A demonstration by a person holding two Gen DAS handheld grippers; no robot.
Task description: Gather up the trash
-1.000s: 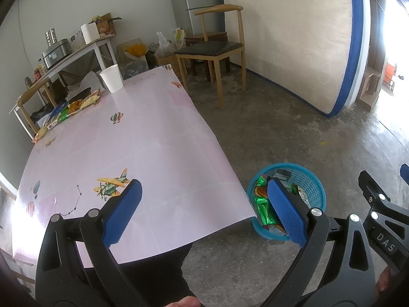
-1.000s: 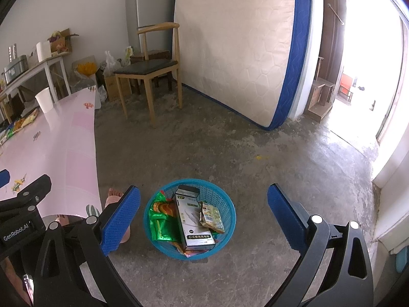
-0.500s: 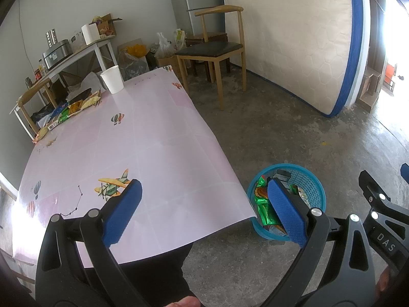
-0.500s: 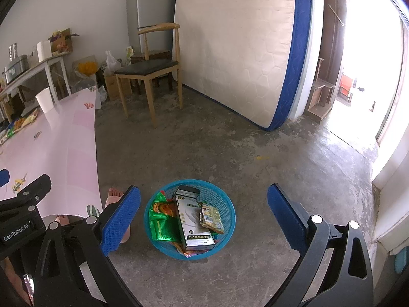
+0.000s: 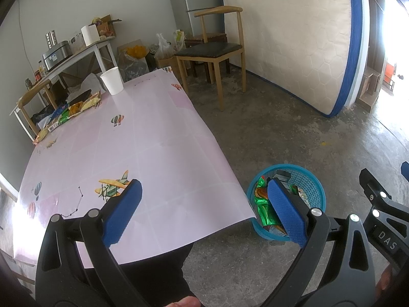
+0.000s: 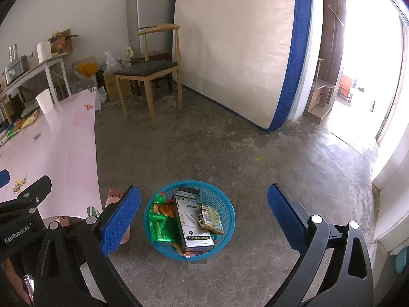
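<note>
The right gripper [image 6: 203,217] is held above the floor with its blue-padded jaws spread wide and nothing between them. Directly below it, a blue plastic basket [image 6: 225,245] stands on the concrete floor, just off the near right corner of the table [image 5: 153,174]. The basket already holds a white carton [image 6: 191,220], a green foil wrapper [image 6: 159,227] and a small printed packet [image 6: 211,217].

The left gripper [image 5: 203,208] is also wide open and empty, poised over the table's near edge.

Some collecting looks done, but not all. Along the table's far left edge lies a row of snack wrappers [image 5: 69,110], and a white paper cup [image 5: 112,80] stands upright near the far edge. How many wrappers remain is hard to count at this range. Most of the pink tabletop is otherwise bare.
</note>
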